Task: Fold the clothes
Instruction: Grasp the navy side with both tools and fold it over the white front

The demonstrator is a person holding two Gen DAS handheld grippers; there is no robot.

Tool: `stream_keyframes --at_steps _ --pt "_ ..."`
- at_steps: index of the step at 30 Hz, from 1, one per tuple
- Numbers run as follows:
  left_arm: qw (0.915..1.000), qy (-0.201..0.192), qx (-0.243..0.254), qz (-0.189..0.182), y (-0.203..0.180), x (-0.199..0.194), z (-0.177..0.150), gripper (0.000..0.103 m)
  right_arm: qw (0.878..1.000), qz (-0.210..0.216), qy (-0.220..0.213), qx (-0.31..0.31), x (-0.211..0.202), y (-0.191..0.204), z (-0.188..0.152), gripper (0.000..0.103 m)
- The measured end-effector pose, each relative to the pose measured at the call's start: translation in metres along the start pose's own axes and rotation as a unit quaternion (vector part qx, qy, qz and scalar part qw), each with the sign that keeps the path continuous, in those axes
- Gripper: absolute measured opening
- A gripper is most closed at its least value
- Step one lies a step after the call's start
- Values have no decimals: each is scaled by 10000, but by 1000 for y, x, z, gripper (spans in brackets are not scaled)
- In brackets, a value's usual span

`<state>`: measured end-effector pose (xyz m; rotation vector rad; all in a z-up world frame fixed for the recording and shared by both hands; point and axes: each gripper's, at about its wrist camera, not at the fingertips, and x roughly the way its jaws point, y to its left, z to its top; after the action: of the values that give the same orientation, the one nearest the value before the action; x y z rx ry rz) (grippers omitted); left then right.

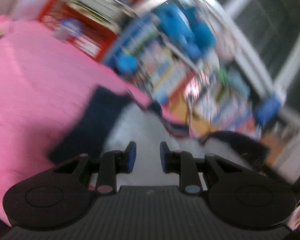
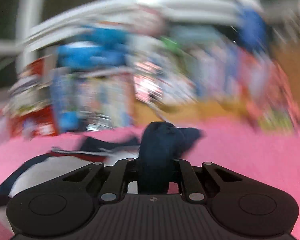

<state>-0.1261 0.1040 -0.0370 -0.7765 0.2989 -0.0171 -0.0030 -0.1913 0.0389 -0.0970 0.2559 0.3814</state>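
Note:
A white garment [image 1: 142, 128] with navy parts [image 1: 96, 124] and a red trim lies on a pink sheet [image 1: 30, 80]. In the left wrist view my left gripper [image 1: 147, 156] hovers over the white cloth. Its blue pads [image 1: 131, 156] stand a little apart with nothing between them. In the right wrist view my right gripper [image 2: 156, 162] is shut on a bunched navy piece of the garment [image 2: 162, 140], which rises out of the jaws and hides the fingertips. The rest of the garment [image 2: 50, 166] trails off to the left on the pink sheet [image 2: 240, 150]. Both views are heavily blurred.
Behind the pink sheet stand crowded shelves of colourful books and boxes [image 1: 170, 70] with blue soft things [image 1: 182, 26] on top. A white window frame [image 1: 250, 46] lies beyond them. A dark curved object [image 1: 240, 142] sits at the right of the left wrist view.

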Motion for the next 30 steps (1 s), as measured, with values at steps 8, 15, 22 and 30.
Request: stream_keyframes --at_steps 8,15,22,30 --pt "9881 -325 -1417 -507 65 -40 10 41 9549 1627 -6 -2484 11 189 -55 19" --pt "9888 200 -1198 -863 45 -12 -2 64 9445 1336 -468 -2964 -39 185 -93 68" --pt "9876 827 -912 -972 18 18 -26 75 9822 550 -131 -1793 -57 110 -107 75" --pt "9940 806 -572 -465 -12 61 -33 18 9975 315 611 144 -41 49 -117 73"
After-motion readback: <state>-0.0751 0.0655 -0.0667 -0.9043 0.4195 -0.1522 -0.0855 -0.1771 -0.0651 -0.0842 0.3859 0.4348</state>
